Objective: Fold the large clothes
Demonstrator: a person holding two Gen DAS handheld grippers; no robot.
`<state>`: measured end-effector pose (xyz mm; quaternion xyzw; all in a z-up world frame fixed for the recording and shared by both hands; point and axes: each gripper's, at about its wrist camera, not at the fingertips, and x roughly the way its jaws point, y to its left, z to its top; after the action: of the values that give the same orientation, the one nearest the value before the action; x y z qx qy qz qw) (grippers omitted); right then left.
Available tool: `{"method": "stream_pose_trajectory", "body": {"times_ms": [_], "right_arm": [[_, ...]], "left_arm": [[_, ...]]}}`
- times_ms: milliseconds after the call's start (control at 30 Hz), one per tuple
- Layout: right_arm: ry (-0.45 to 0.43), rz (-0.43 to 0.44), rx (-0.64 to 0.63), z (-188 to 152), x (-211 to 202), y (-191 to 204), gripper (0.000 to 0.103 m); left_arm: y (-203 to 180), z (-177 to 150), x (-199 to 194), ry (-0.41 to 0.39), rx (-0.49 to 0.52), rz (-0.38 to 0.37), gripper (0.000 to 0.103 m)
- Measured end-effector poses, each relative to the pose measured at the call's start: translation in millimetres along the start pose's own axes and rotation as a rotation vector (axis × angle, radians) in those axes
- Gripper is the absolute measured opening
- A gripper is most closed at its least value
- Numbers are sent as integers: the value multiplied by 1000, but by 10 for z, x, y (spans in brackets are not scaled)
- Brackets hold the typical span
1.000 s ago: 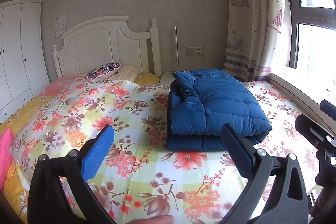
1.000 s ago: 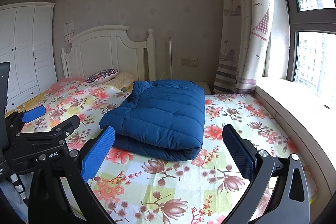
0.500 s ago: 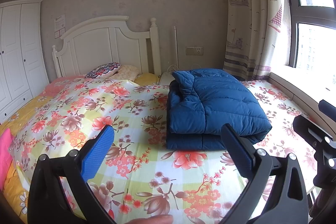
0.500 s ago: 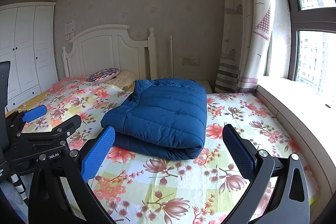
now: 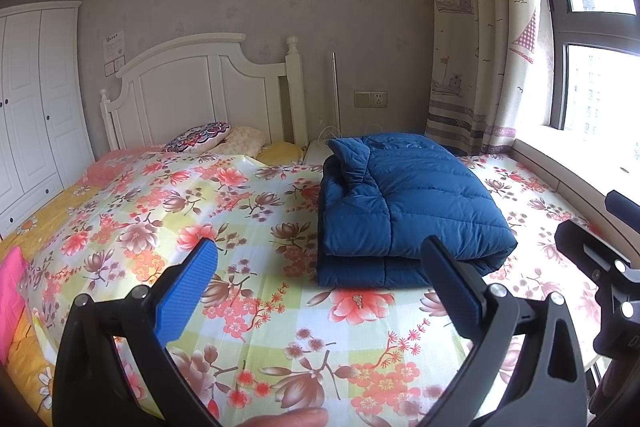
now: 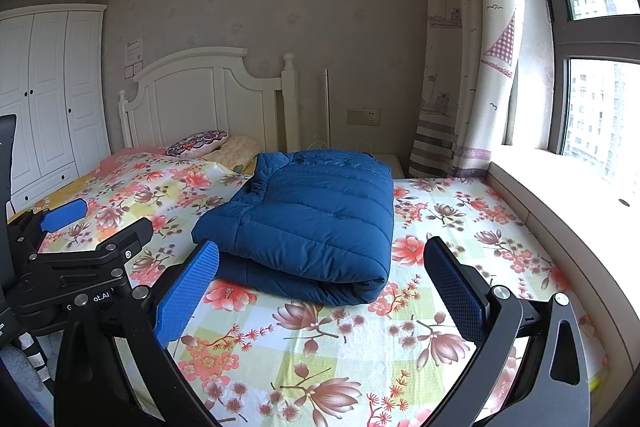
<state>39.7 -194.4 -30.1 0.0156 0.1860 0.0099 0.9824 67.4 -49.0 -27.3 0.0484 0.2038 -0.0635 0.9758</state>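
A blue padded jacket (image 5: 404, 203) lies folded into a thick rectangle on the floral bed cover (image 5: 240, 211). It also shows in the right wrist view (image 6: 312, 223), in the middle of the bed. My left gripper (image 5: 320, 267) is open and empty, held back above the near part of the bed, short of the jacket. My right gripper (image 6: 320, 267) is open and empty, also short of the jacket's near edge. The left gripper's body (image 6: 76, 263) shows at the left of the right wrist view. The right gripper's body (image 5: 600, 267) shows at the right edge of the left wrist view.
A white headboard (image 5: 200, 95) and pillows (image 5: 208, 139) stand at the far end. A white wardrobe (image 5: 32, 99) is on the left. A curtain (image 5: 480, 47), window and sill (image 6: 560, 187) run along the right side of the bed.
Both grippers have drifted slightly back and steadied; the jacket has not moved. Both stay open.
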Motion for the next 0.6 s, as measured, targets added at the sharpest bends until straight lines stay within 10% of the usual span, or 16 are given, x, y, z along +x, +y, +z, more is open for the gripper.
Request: {"method": "stream_pose_trajectory", "body": {"times_ms": [600], "right_arm": [[-1, -1, 0, -7, 4, 4, 99]], "left_arm": [[38, 36, -83, -37, 9, 4, 101]]}}
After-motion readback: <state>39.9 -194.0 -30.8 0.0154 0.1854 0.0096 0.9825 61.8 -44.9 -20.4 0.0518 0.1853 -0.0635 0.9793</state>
